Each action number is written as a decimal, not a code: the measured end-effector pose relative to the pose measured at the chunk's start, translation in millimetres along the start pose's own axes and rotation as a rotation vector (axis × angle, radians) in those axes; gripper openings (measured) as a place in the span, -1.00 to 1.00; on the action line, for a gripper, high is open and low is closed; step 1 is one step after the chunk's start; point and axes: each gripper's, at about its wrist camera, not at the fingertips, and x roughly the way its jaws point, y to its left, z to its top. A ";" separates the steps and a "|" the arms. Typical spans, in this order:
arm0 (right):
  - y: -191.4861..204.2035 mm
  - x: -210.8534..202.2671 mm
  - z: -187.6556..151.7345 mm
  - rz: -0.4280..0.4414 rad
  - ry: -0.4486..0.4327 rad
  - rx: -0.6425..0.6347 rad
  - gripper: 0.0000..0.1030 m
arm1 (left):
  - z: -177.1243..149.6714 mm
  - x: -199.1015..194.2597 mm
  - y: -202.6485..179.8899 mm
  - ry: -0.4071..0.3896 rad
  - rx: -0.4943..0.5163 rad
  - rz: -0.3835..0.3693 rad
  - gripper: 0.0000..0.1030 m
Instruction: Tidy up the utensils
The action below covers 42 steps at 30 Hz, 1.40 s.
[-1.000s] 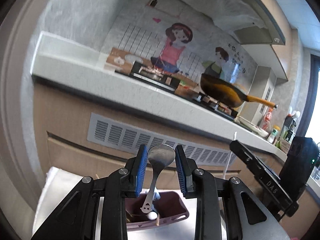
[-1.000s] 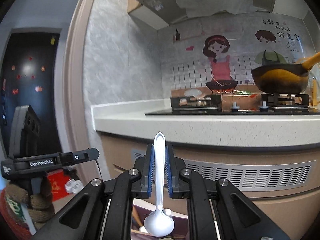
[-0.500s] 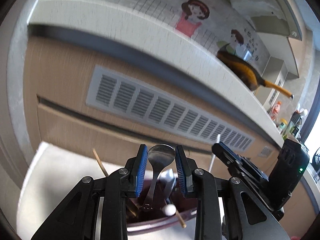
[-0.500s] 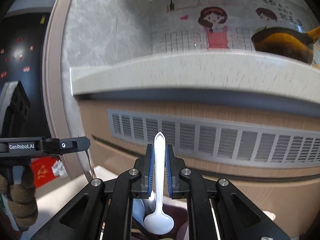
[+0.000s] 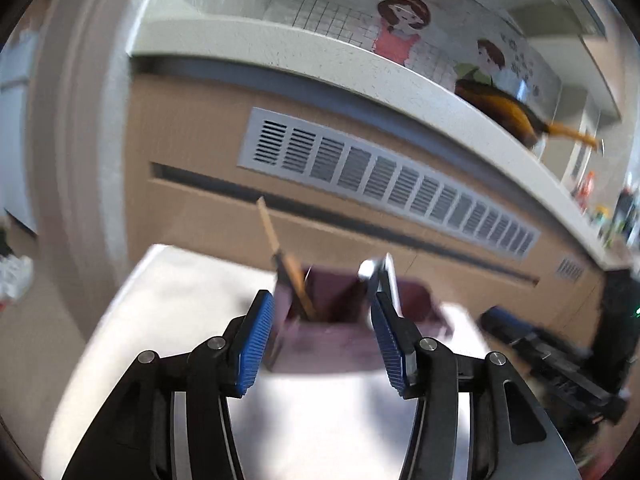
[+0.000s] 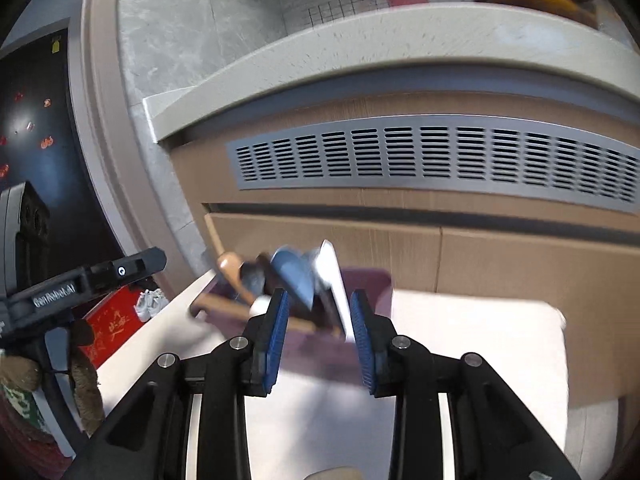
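Both views motion-blurred. We see a dark maroon plastic utensil holder (image 5: 340,320), boxy with an open top, standing on the white tabletop (image 5: 168,300) at lower centre of the left wrist view, in front of a tan cabinet front with a grey slotted vent (image 5: 384,184).

Left hand-held gripper (image 5: 322,332): blue-padded jaws opening, wide, nothing pressed between them. A shiny metal spoon handle (image 5: 380,276) leans out of the holder's right side, just beside the right pad; a light wooden chopstick (image 5: 276,248) slants up from its left side.

Right hand-held gripper (image 6: 318,328): jaws opening, moderately apart. A white plastic spoon handle (image 6: 334,280) stands tilted in the gap, close to the right pad; contact we cannot tell. Behind it, blurred metal spoon bowls (image 6: 292,272) and a tan wooden utensil (image 6: 232,268) crowd the holder.
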 end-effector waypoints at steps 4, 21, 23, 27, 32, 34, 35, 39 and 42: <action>19.9 -42.9 -40.7 -0.061 -0.005 -0.041 -0.41 | -50.7 -40.6 -17.1 0.037 0.114 0.059 0.01; 72.6 -111.2 -123.8 -0.163 -0.035 0.005 -0.40 | -128.5 -123.8 -48.7 -0.048 0.187 0.176 0.00; 72.7 -111.7 -124.0 -0.163 -0.032 0.007 -0.40 | -129.2 -126.5 -48.5 -0.043 0.177 0.192 0.00; 72.7 -112.4 -124.0 -0.166 -0.027 0.006 -0.40 | -129.2 -129.6 -49.9 -0.041 0.175 0.199 0.00; 71.8 -111.9 -123.3 -0.163 -0.023 0.006 -0.28 | -130.3 -130.3 -54.2 -0.036 0.187 0.197 0.00; 71.5 -112.2 -123.4 -0.163 -0.025 0.005 -0.28 | -130.7 -129.1 -54.5 -0.029 0.188 0.196 0.00; 71.4 -112.4 -123.4 -0.165 -0.026 0.005 -0.28 | -130.8 -128.8 -54.4 -0.027 0.187 0.196 0.00; 70.4 -112.1 -123.9 -0.169 -0.026 0.005 -0.28 | -130.0 -127.5 -54.2 -0.019 0.178 0.194 0.00; 69.9 -112.2 -124.0 -0.168 -0.025 0.004 -0.27 | -130.1 -126.7 -52.9 -0.011 0.173 0.189 0.00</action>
